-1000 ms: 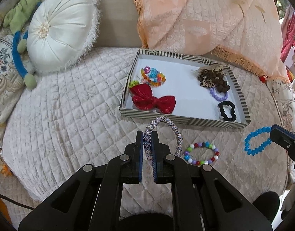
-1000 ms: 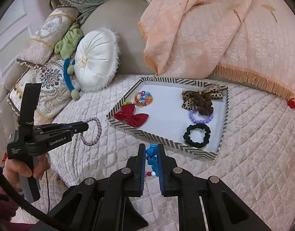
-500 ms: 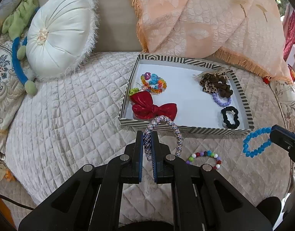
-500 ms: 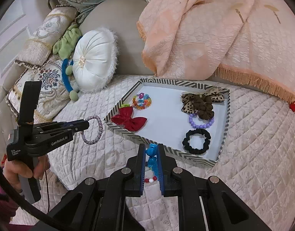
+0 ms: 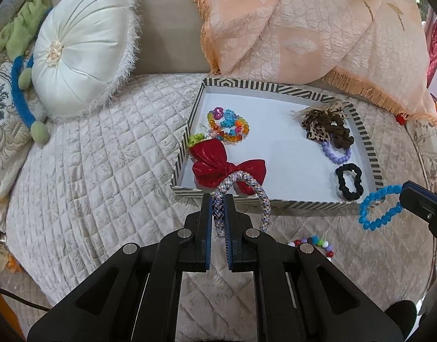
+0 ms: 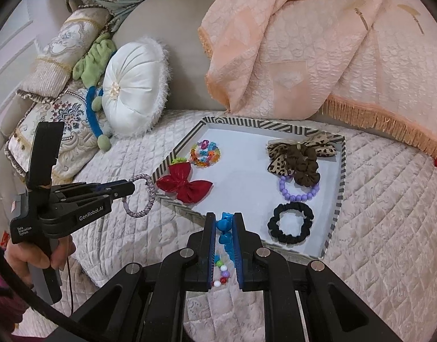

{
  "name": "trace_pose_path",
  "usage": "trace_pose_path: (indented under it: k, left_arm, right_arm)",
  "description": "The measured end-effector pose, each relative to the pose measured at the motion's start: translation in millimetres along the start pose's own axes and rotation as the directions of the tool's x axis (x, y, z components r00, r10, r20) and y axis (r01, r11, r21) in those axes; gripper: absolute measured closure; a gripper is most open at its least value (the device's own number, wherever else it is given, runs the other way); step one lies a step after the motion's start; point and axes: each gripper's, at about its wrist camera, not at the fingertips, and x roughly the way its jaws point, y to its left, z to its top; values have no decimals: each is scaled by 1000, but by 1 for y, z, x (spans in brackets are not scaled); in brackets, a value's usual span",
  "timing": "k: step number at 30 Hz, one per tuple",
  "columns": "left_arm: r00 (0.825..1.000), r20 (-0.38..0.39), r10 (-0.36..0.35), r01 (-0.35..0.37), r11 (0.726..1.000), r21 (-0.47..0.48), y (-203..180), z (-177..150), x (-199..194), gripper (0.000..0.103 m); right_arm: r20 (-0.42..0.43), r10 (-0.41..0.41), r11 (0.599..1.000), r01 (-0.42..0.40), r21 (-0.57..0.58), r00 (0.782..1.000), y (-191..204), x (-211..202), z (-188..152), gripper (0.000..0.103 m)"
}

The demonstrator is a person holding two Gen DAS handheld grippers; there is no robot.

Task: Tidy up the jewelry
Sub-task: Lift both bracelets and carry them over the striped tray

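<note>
The left gripper (image 5: 218, 213) is clamped on one lilac-and-white woven cord bracelet (image 5: 247, 189), whose loop stands upright just over the near rim of the black-and-white striped shallow tray (image 5: 369, 154). The right gripper (image 6: 224, 229) is closed on one bright blue chunky bead bracelet (image 6: 223, 228), also at the tray's near edge. One multicoloured bead bracelet (image 5: 318, 242) lies on the quilted cream bedspread (image 5: 90, 171) below and between them.

Inside the tray there are six pieces: one red velvet bow (image 5: 218, 165), one rainbow plastic bracelet (image 5: 228, 126), one small green scrunchie (image 5: 196, 139), one leopard-print and brown scrunchie (image 5: 327, 126), one purple bead bracelet (image 5: 337, 155) and one black scrunchie (image 5: 349, 182).

Both grippers tilt downward toward the tray. A hand (image 6: 33, 256) grips the left tool's handle from below.
</note>
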Motion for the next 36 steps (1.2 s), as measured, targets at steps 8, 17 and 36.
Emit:
trace_pose_path:
  k: [8, 17, 36]
  left_arm:
    - [1000, -16, -12, 12, 1000, -19, 0, 25, 21, 97]
    - [998, -47, -32, 31, 999, -33, -11, 69, 60, 97]
    - [993, -92, -73, 65, 994, -86, -43, 132, 161, 97]
  right_arm:
    - [-22, 6, 1000, -6, -3, 1000, -3, 29, 18, 92]
    - [-63, 40, 999, -40, 10, 997, -7, 87, 40, 92]
    - [-126, -30, 992, 45, 116, 992, -67, 119, 23, 92]
